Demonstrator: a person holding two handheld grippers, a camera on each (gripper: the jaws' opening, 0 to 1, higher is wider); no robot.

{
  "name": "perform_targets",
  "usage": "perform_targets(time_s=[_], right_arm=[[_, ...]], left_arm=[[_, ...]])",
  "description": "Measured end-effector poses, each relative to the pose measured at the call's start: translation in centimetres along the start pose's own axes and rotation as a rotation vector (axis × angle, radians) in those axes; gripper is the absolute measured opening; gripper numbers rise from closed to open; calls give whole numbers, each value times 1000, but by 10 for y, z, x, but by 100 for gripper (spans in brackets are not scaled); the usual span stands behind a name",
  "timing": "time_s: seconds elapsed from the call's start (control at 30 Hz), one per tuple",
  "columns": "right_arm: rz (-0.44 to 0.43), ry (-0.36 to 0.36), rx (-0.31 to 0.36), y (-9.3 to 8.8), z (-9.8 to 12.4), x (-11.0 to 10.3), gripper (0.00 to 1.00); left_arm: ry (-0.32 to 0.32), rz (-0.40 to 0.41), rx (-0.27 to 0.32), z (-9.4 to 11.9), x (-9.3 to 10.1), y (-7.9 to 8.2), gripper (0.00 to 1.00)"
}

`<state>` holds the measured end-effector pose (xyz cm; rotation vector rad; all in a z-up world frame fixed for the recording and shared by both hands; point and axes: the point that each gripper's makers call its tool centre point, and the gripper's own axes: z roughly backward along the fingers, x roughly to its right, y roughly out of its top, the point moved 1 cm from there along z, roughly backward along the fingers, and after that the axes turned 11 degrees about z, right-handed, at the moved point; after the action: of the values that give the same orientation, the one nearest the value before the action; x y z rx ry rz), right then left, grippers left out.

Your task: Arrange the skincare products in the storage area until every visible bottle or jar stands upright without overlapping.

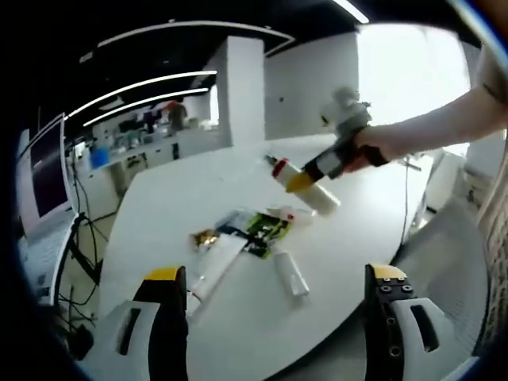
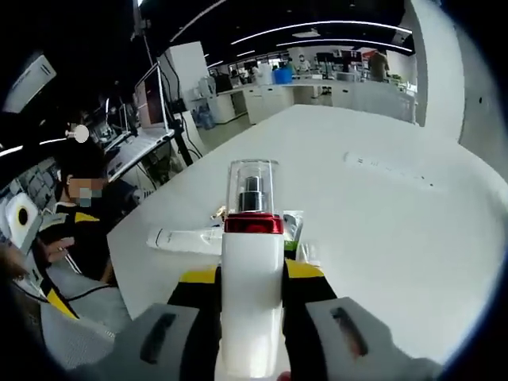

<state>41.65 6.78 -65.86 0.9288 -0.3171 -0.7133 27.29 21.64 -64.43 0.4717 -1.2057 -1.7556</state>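
The right gripper point(image 2: 252, 298) is closed on a white pump bottle point(image 2: 252, 270) with a red collar, held above the white table point(image 2: 381, 214). Near the table's middle lie a white tube point(image 1: 213, 262), a small bottle point(image 1: 291, 274) and what looks like green sachets point(image 1: 258, 226). The left gripper point(image 1: 274, 317) stands open, holding nothing.

Both grippers point(image 1: 274, 298) point(image 2: 252, 290) have black jaws, yellow tips and grey housings.

You face a round white table point(image 1: 357, 230); long ceiling light strips point(image 1: 143, 83) glow above a white square pillar point(image 1: 238, 87).
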Motion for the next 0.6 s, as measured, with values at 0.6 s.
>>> perform_targets(time_s=[0.6], right_arm=[[-30,126,247,19,69,-30,27]], left_arm=[[-230,-46,8,-36,50,48,92]])
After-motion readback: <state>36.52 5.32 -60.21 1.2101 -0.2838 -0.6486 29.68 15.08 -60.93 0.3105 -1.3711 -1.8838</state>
